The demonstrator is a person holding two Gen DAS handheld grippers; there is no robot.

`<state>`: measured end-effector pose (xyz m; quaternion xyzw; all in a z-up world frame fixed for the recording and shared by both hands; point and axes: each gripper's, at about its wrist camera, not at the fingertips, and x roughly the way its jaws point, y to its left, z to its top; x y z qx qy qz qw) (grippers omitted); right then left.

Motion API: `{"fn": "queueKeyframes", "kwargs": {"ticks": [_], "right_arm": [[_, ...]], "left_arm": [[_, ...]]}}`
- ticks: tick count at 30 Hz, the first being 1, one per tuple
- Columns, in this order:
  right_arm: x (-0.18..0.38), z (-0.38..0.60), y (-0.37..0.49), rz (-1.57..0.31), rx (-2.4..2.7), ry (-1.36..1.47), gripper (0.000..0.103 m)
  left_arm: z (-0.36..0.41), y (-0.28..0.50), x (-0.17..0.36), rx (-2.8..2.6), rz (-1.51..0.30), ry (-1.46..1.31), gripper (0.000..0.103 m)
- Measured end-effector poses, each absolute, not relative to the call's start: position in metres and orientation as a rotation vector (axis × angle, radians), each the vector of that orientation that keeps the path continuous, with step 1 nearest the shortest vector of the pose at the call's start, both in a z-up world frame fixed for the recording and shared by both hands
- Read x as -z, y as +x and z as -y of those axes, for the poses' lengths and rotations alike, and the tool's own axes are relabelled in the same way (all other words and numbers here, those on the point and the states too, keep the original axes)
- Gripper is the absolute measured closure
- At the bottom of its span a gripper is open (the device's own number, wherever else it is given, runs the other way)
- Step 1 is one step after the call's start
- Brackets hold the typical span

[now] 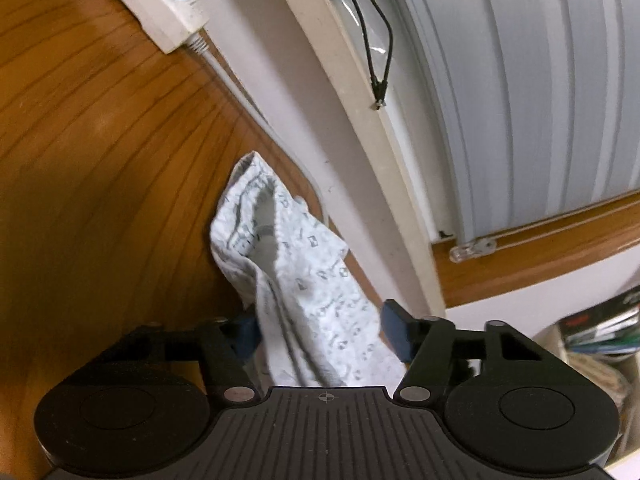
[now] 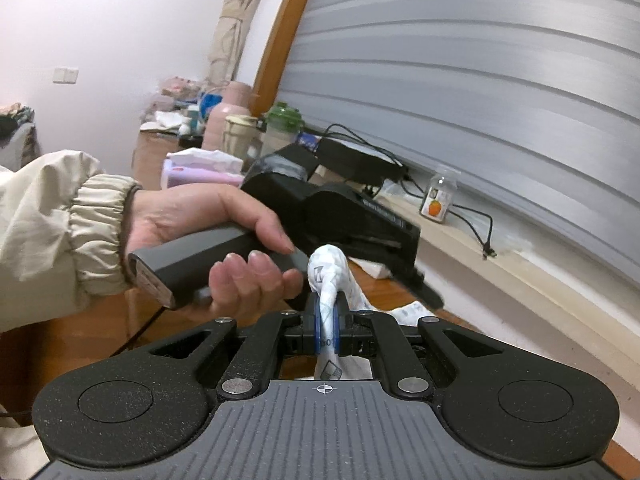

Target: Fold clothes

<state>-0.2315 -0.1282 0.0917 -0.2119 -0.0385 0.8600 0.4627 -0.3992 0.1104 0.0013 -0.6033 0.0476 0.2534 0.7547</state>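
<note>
A white cloth with a small grey print point(image 1: 304, 272) lies bunched on the wooden floor point(image 1: 100, 160) by the wall, and its near end runs back between my left gripper's point(image 1: 320, 332) blue pads. Those pads stand apart on either side of the cloth, which hangs loose between them. In the right wrist view my right gripper point(image 2: 328, 320) is shut on a bunched fold of the same cloth point(image 2: 332, 268), which bulges up above the pads. Just beyond it, a hand point(image 2: 224, 240) in a beige sleeve holds the left gripper's body point(image 2: 344, 216).
A white power strip point(image 1: 160, 0) and its grey cord point(image 1: 248, 108) lie on the floor along the wall. A small bottle with an orange label point(image 2: 438, 200) and a black cable point(image 2: 476, 224) sit on the sill under grey blinds. Flasks and clutter point(image 2: 232, 128) stand far left.
</note>
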Motion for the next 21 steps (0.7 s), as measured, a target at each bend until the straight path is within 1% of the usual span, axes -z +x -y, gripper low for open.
{"fn": "queueKeyframes", "kwargs": {"ticks": [1,3,5,7,10,14,18,21], "right_arm": [[-0.092,0.128,-0.231,0.091,-2.114,-0.516,0.096],[-0.093,0.128,-0.228,0.088,-2.109,-0.504,0.096],[-0.096,0.129,-0.223,0.081,-2.102,-0.490,0.096],[-0.098,0.131,-0.216,0.080,-2.089,-0.481,0.096],[-0.103,0.136,-0.198,0.076,-2.056,-0.453,0.096],[-0.115,0.149,-0.159,0.068,-1.985,-0.392,0.096],[-0.124,0.176,-0.103,0.052,-1.877,-0.323,0.096],[-0.126,0.202,-0.055,0.017,-1.785,-0.269,0.096]], "left_arm": [[-0.113,-0.398,-0.002,-0.554,-0.118,-1.302,0.054],[-0.119,-0.395,-0.002,-0.547,-0.136,-1.282,0.066],[-0.125,-0.393,-0.001,-0.532,-0.147,-1.271,0.080],[-0.130,-0.389,-0.005,-0.526,-0.158,-1.240,0.089],[-0.129,-0.367,-0.026,-0.523,-0.191,-1.154,0.090],[-0.122,-0.314,-0.063,-0.475,-0.204,-1.065,0.090],[-0.111,-0.237,-0.095,-0.418,-0.221,-1.000,0.090],[-0.095,-0.163,-0.106,-0.348,-0.293,-0.940,0.090]]}}
